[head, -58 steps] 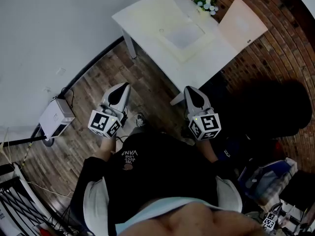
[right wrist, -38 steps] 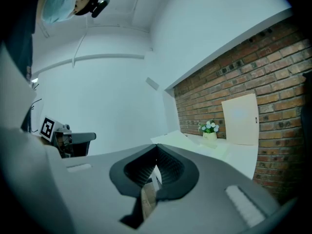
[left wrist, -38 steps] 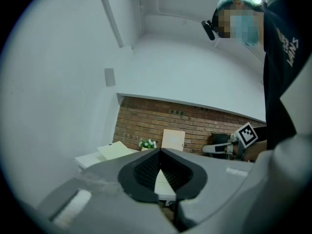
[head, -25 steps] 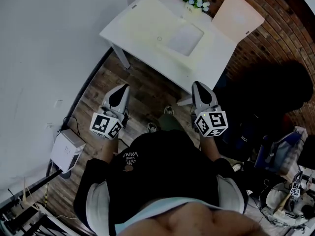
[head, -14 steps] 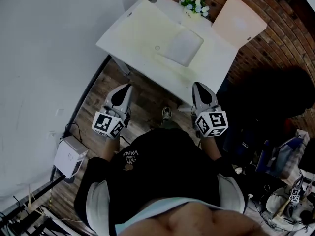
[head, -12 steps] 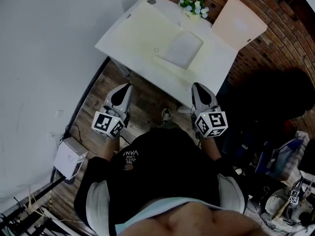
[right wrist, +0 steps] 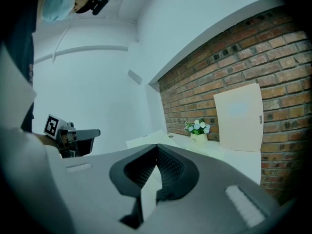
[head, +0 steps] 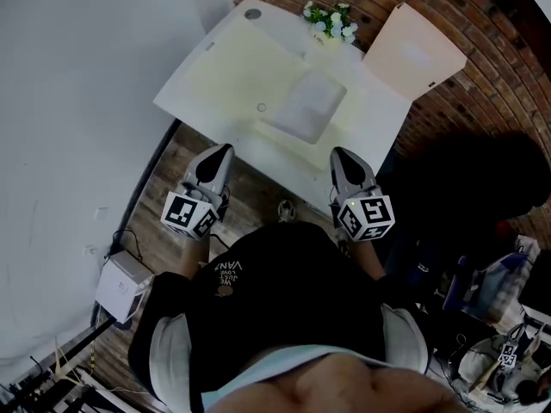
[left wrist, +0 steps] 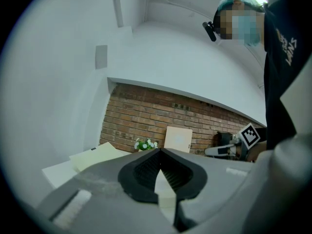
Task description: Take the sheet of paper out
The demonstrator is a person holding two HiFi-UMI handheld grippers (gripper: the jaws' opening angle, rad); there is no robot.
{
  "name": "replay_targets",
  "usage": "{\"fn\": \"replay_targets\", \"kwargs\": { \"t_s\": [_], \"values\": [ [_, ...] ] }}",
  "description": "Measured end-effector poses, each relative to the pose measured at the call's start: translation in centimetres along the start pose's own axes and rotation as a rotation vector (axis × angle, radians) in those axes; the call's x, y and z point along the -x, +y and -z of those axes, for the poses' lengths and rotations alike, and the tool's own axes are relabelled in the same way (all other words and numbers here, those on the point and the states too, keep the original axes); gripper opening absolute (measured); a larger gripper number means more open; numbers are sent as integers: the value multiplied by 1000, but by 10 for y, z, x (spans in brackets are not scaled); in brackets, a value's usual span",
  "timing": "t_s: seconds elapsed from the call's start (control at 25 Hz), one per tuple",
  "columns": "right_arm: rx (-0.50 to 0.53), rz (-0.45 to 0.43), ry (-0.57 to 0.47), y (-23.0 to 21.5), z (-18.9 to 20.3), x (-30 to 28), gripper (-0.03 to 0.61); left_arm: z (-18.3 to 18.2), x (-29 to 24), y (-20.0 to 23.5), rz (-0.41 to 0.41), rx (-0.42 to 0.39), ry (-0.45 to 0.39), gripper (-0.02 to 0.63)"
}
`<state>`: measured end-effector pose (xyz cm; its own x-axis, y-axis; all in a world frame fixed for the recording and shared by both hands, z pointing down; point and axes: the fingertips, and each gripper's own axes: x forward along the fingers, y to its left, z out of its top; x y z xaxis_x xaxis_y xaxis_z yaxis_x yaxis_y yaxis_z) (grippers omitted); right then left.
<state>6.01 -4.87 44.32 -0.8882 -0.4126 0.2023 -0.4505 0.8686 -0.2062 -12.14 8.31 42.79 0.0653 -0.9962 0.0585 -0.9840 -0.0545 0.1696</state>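
A white table (head: pixel 379 132) stands against the brick wall, with a cream mat (head: pixel 228 76) on it. On the mat lies a pale grey rectangular sheet or sleeve (head: pixel 303 106); I cannot tell which. My left gripper (head: pixel 222 150) is shut and empty, just short of the table's near edge. The right gripper (head: pixel 339 155) is also shut and empty, at the same edge. In the left gripper view the jaws (left wrist: pixel 160 150) meet with nothing between them. The right gripper view shows its jaws (right wrist: pixel 157 146) closed on nothing as well.
A small pot of flowers (head: pixel 327 20) and a beige board (head: pixel 413 52) leaning on the brick wall sit at the table's far side. A white box (head: pixel 120 286) with cables lies on the wooden floor at left. Dark furniture (head: pixel 469 188) and clutter stand at right.
The table has come nearer in the head view as the person walks toward it. Both grippers have moved forward up to its near edge, staying shut and empty.
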Motion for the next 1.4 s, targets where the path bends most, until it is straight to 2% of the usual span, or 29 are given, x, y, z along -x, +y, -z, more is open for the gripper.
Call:
{"fn": "replay_targets", "kwargs": {
  "t_s": [0.4,0.76,0.96,1.4],
  "values": [
    [-23,2,8,-51,-3,-10,0,5,-61,-4,5,-2,34,2],
    [-51,22,10,-76,0,-7,0,5,-97,-3,22,-3,54,1],
    [-75,71,13,-83,5,-6,0,3,-116,8,38,-4,68,2],
    [-108,223,-7,-83,0,-29,0,-4,-153,43,183,-12,109,2]
  ]
}}
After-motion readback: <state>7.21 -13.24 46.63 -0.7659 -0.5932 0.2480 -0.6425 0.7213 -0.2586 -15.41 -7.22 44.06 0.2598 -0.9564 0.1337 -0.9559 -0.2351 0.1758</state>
